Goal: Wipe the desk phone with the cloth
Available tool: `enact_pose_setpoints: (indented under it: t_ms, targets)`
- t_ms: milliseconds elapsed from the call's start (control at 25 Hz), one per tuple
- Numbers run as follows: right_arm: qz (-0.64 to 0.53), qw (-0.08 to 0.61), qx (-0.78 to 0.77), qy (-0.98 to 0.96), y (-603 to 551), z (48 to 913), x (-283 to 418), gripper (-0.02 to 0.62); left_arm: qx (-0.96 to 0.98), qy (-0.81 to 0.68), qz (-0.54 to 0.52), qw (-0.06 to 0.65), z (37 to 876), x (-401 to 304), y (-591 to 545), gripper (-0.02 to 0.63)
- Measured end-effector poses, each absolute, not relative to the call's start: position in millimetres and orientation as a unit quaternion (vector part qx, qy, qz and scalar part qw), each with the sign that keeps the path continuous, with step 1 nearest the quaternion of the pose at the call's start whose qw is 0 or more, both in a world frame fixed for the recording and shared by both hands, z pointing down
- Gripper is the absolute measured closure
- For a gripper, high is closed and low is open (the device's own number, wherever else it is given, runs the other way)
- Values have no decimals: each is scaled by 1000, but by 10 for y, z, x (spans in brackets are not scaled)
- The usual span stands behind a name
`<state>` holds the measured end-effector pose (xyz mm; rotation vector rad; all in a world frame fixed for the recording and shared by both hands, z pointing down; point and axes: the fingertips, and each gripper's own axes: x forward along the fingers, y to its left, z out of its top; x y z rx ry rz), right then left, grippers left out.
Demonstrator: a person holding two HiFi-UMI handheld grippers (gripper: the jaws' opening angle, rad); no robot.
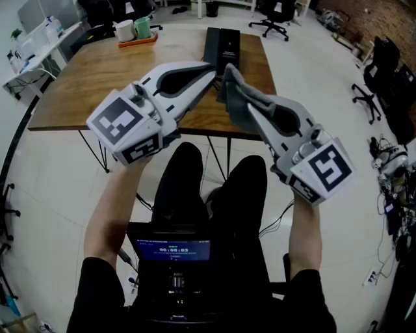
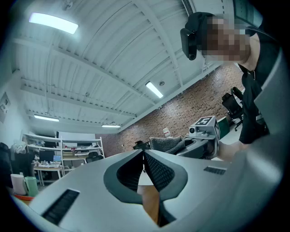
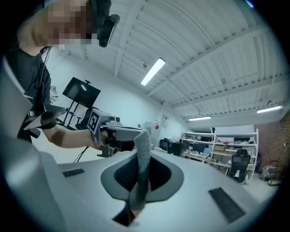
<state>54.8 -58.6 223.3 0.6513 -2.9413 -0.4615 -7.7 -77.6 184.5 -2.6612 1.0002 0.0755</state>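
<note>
While the right claw pinches the grey cloth, the left claw is closed (empty); the desk phone sits at 12 o'clock on the worktop.

The desk phone lay on the worktop, toward its far right. A tray of cups sat far left, with an office chair behind the worktop.

Wooden table, orange tray holding green cup, office chair, brick wall
</note>
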Motion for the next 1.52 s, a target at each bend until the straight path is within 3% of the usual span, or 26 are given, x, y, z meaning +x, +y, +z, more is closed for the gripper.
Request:
enact_pose_setpoints:
  t_ms: [440,960,1240,1520]
  targets:
    - [-174,35,225,-958,-1075,2179,197,569,-927,340,21,155,1871,-381,-1364,597]
    - [-165,74,244,-953,-1787,2360,59,569,-933,325,-15,156,2146,-574,-2263,597]
    - [-168,133,278,-937,-2492,2167,18,570,-915,384,-43,118,2597,-1043,-2828,597]
    - [-173,281,297,-896,-3695,2621,-424,569,-902,427,-31,54,2922,-1352,-3160,597]
